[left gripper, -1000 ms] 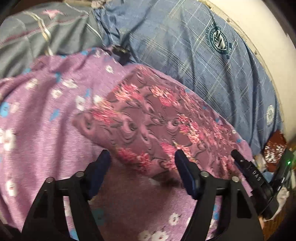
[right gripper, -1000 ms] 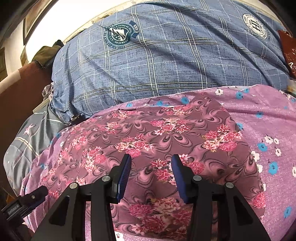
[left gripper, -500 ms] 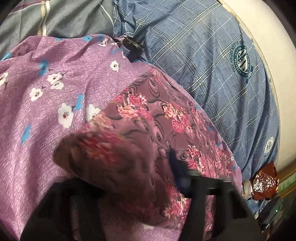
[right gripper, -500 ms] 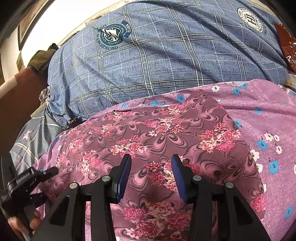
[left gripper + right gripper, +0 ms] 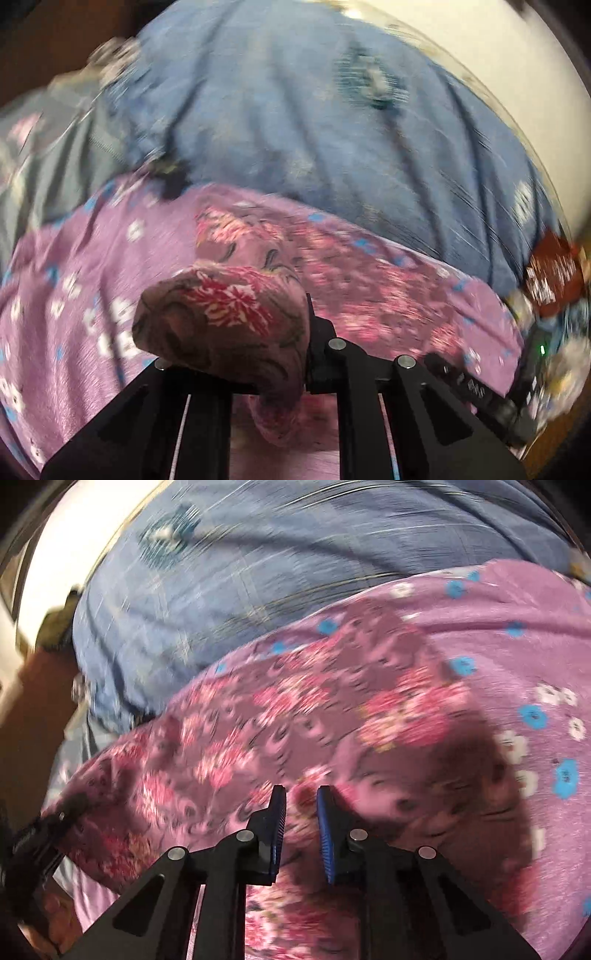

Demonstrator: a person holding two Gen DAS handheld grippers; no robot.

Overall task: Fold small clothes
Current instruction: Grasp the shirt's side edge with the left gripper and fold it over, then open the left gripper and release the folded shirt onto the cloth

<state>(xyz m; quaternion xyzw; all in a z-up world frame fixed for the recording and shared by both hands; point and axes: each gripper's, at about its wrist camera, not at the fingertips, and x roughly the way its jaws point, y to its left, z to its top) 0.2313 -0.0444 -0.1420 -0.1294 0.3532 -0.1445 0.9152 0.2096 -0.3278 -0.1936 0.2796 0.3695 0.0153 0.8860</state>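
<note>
Left-wrist view: the left gripper (image 5: pixel 295 332) has its jaws closing on a bunched corner of the rose-patterned mauve garment (image 5: pixel 229 314), which drapes over the near finger and hides most of both pads; the cloth is pinched between them and lifted clear of the surface below. The rest of that garment trails away to the right across a lilac bedsheet with blue and white flowers (image 5: pixel 74 288). Behind lies a blue plaid pillow bearing a round crest (image 5: pixel 332 129), and to its left a grey cover (image 5: pixel 48 166). A dark red printed packet (image 5: pixel 550 273) sits at the right edge, beside the black body of the other gripper. Much of this view is motion-blurred. Right-wrist view: the right gripper (image 5: pixel 301 823) has its blue-padded jaws closing, now narrowly apart, with a raised fold of the same garment (image 5: pixel 295 709) between the pads; whether the pads already press it cannot be told. The garment lies spread on the bedsheet (image 5: pixel 517 635), in front of the pillow (image 5: pixel 258 554).
</note>
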